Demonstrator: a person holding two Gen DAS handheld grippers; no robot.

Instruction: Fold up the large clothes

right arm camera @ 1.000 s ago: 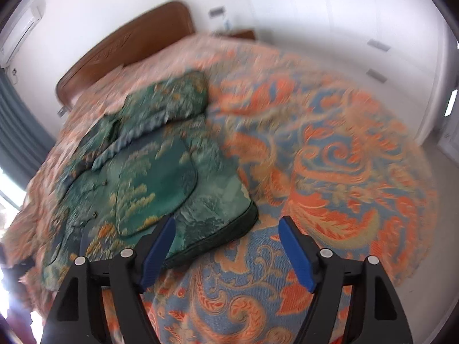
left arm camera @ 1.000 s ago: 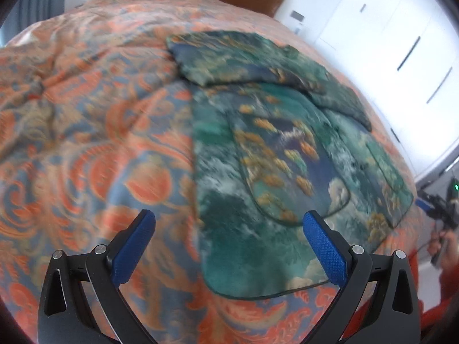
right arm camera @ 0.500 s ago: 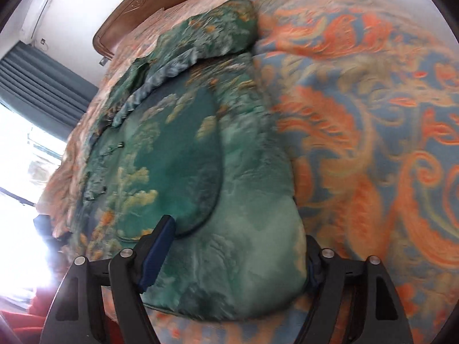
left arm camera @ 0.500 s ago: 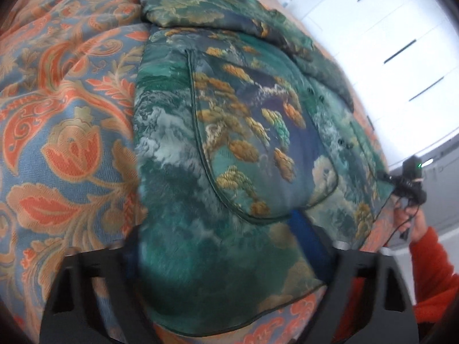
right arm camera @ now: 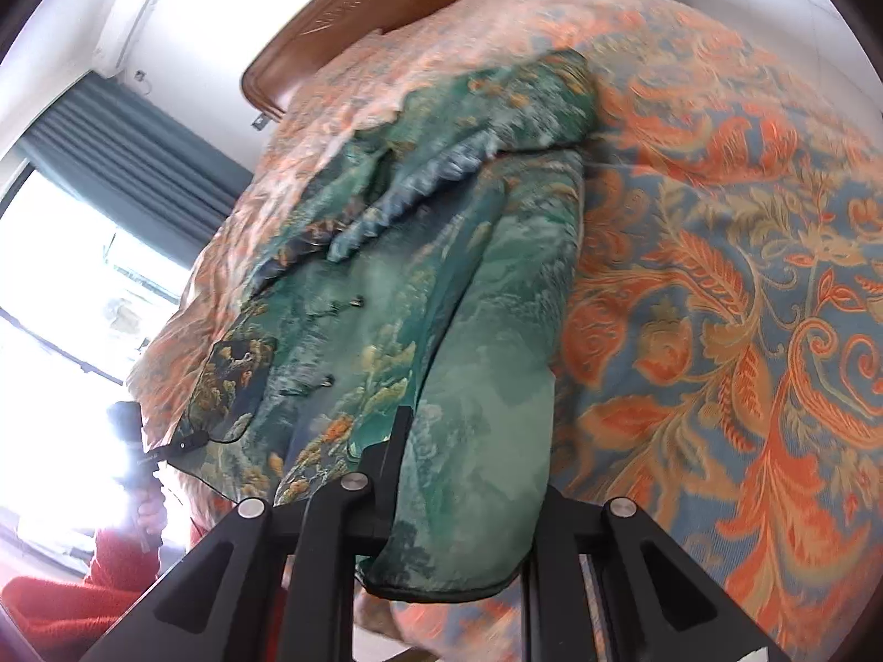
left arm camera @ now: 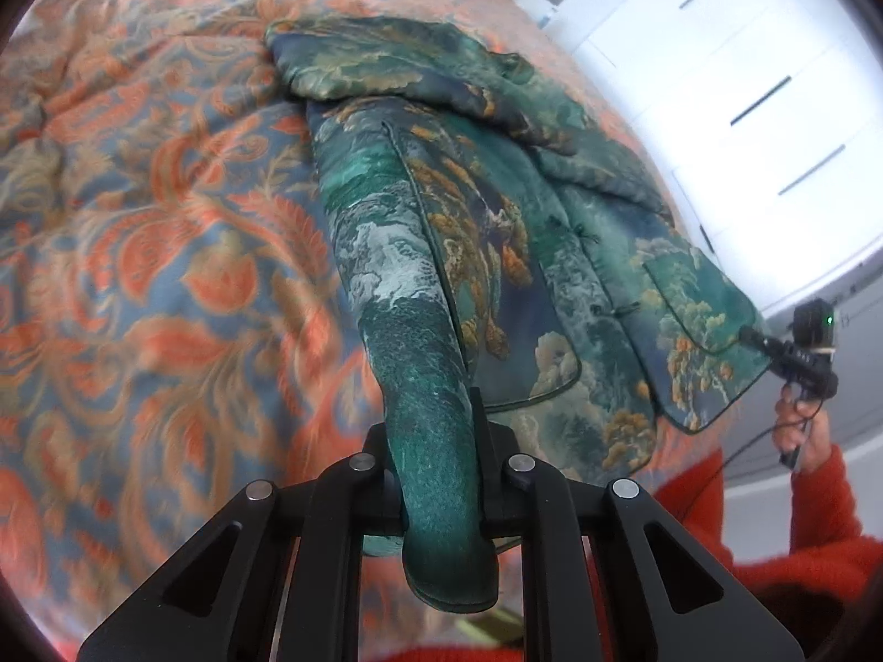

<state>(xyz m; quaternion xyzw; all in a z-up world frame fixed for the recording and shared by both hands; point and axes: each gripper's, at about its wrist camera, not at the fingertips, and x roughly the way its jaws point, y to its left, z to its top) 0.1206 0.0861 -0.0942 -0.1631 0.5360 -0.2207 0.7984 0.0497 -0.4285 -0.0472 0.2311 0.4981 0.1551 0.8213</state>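
The green patterned jacket (left arm camera: 496, 254) lay on the orange and blue paisley bedspread (left arm camera: 165, 254), its collar end toward the wooden headboard (right arm camera: 386, 5) at 12 o'clock in the right wrist view and its hem toward the near edge of the bed. The left gripper (left arm camera: 436, 474) was closing, its jaws nearly together with a bunched fold of the jacket's hem corner between them; the cloth rose in a ridge from the jaws toward 12 o'clock and a short tail hung below them at 6 o'clock. The right gripper (right arm camera: 463, 502) was likewise closing on the opposite hem corner, the fabric gathered between its jaws and draping down to a dark piped edge. In the left wrist view the other gripper appeared at 3 o'clock, held by a hand (left arm camera: 800, 419) in a red sleeve (left arm camera: 828, 502), just beside the jacket's far hem corner. White cupboard doors (left arm camera: 745, 83) stood at 2 o'clock; in the right wrist view a grey curtain (right arm camera: 138, 143) hung at 10 o'clock.
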